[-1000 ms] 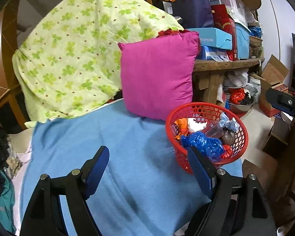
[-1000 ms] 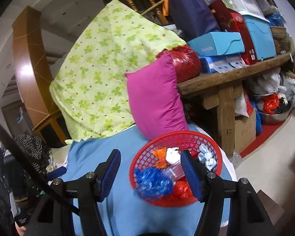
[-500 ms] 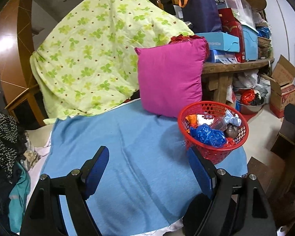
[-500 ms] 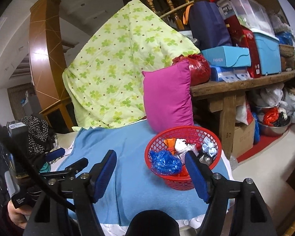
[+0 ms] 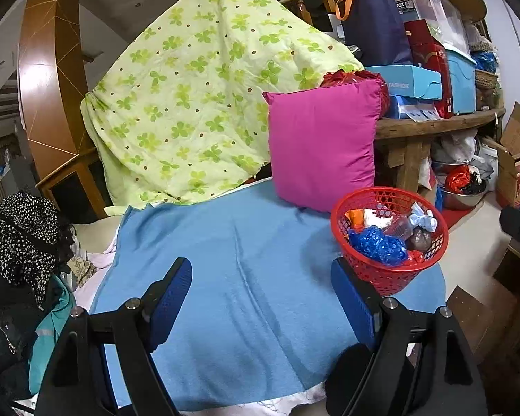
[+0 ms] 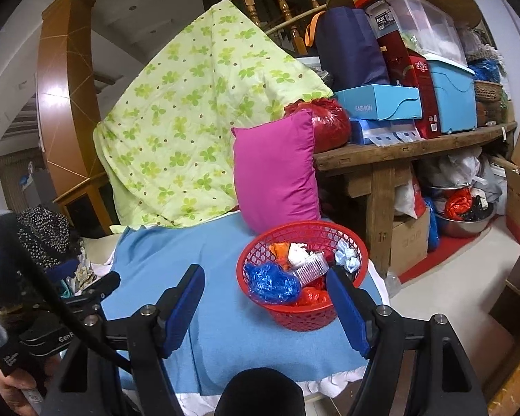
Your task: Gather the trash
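Observation:
A red mesh basket point(image 5: 388, 279) stands on the right end of a blue blanket point(image 5: 242, 260). It holds trash: a crumpled blue plastic bag point(image 5: 378, 244), a clear plastic container point(image 6: 310, 267), orange and white scraps and red plastic. My left gripper point(image 5: 260, 267) hangs open over the bare blanket, left of and nearer than the basket. My right gripper point(image 6: 264, 272) is open too, with nothing between its pads. The basket point(image 6: 305, 315) sits just beyond its right finger.
A pink cushion point(image 5: 322, 145) and a green clover quilt point(image 5: 197, 104) lean behind the blanket. A wooden bench point(image 6: 416, 145) stacked with boxes stands at the right, with bags and a metal bowl point(image 6: 464, 225) beneath. Clothes point(image 5: 17, 242) are piled at the left. A hand point(image 6: 3, 381) grips the left tool.
Both grippers have drawn back from the basket, which now looks smaller and farther off. The right jaws stand wider than a second ago. Nothing was picked up.

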The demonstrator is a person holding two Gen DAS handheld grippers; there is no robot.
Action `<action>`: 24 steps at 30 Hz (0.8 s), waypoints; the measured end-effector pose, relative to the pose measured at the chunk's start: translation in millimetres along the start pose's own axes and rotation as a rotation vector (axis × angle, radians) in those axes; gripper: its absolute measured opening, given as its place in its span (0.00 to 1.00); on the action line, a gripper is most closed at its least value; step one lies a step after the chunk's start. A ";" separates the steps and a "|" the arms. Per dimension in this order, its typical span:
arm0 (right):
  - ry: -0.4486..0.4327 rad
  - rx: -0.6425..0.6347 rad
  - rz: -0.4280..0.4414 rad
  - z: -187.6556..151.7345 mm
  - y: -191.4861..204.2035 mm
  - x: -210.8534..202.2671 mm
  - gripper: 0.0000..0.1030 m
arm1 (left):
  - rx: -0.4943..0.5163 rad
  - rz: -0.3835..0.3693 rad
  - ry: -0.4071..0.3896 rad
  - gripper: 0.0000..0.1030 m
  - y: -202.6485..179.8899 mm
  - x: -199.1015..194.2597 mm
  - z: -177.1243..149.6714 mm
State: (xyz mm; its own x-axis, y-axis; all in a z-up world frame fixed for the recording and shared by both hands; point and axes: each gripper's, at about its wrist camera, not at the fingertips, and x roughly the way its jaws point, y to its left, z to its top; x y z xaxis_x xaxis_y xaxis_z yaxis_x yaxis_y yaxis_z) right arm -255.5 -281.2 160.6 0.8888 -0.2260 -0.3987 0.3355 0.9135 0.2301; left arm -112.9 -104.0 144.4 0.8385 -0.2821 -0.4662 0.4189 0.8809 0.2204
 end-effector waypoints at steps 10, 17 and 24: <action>-0.073 -0.029 0.004 4.2 3.8 -21.3 0.77 | 0.001 0.071 -0.046 0.80 0.0 -18.7 5.3; -0.065 -0.050 -0.008 7.1 11.1 -26.3 0.77 | 0.011 0.095 -0.067 0.81 0.2 -29.6 8.1; -0.064 -0.066 -0.013 11.5 17.1 -34.7 0.77 | 0.010 0.095 -0.097 0.81 2.2 -43.8 12.5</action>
State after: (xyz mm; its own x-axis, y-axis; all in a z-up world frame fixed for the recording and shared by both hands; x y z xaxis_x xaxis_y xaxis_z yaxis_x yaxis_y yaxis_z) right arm -277.0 -261.6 188.6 0.9033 -0.2569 -0.3437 0.3274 0.9303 0.1651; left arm -144.4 -94.4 176.0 0.9041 -0.2331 -0.3581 0.3389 0.9016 0.2688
